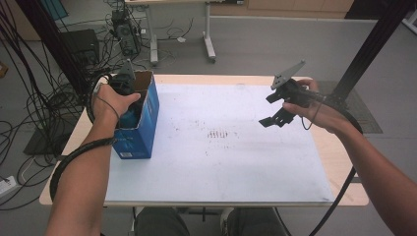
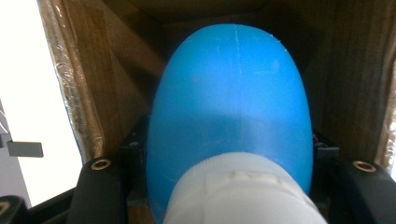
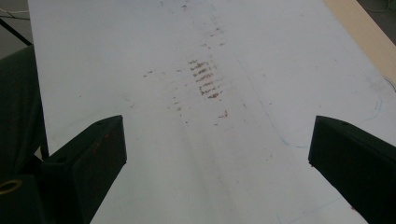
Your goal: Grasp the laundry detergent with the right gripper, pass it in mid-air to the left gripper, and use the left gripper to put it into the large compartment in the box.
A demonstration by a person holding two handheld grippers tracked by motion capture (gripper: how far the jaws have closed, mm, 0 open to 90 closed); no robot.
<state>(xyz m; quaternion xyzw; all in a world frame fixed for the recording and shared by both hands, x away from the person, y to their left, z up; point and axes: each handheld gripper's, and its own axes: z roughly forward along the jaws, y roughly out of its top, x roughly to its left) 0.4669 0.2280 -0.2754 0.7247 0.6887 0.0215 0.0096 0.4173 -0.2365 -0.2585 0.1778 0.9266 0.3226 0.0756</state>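
An open blue carton (image 1: 147, 123) with brown inner walls (image 2: 112, 79) stands at the table's left. My left gripper (image 1: 129, 96) reaches down into it from above. Its jaws are shut on a blue rounded bottle (image 2: 233, 107) with a white cap end (image 2: 243, 191), one jaw pressing each side, and the left gripper (image 2: 229, 177) holds it inside the carton. A bit of the blue bottle (image 1: 130, 118) peeks out under the hand. My right gripper (image 1: 275, 118) hangs above the table's right side; in its own view the right gripper (image 3: 219, 154) stands wide open over the bare mat.
A white mat (image 1: 221, 162) with brown smudges (image 3: 205, 79) near its middle covers most of the wooden table (image 1: 344, 167). Cables and a black case lie on the floor to the left, another table's legs stand behind, and a black post rises at the right.
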